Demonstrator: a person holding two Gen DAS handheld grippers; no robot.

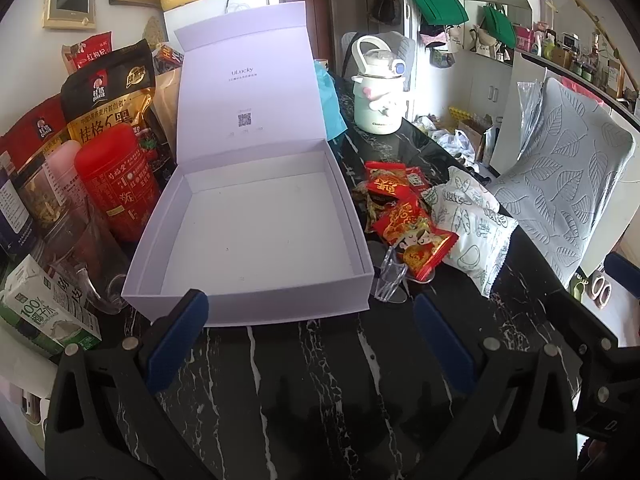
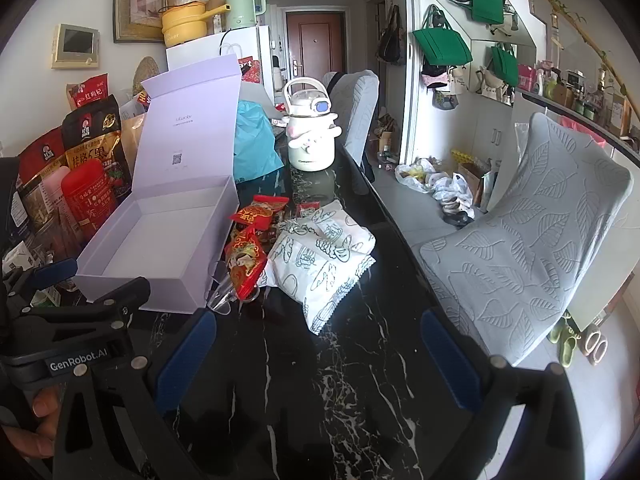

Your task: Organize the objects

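An open, empty lavender gift box (image 1: 256, 236) sits on the black marble table (image 1: 312, 360), lid raised; it also shows in the right wrist view (image 2: 160, 236). To its right lies a pile of red snack packets (image 1: 404, 220) (image 2: 248, 248), a white patterned pouch (image 1: 472, 220) (image 2: 324, 256) and a clear plastic piece (image 1: 390, 278) (image 2: 224, 296). My left gripper (image 1: 308, 320) is open and empty, just in front of the box. My right gripper (image 2: 320, 336) is open and empty, in front of the pouch.
Oat bags, a red tin (image 1: 120, 184) and a coconut water carton (image 1: 44, 308) crowd the table's left side. A white kettle-shaped bottle (image 1: 378, 88) and a teal bag (image 2: 252, 140) stand behind. A grey chair (image 2: 532, 232) is at the right edge.
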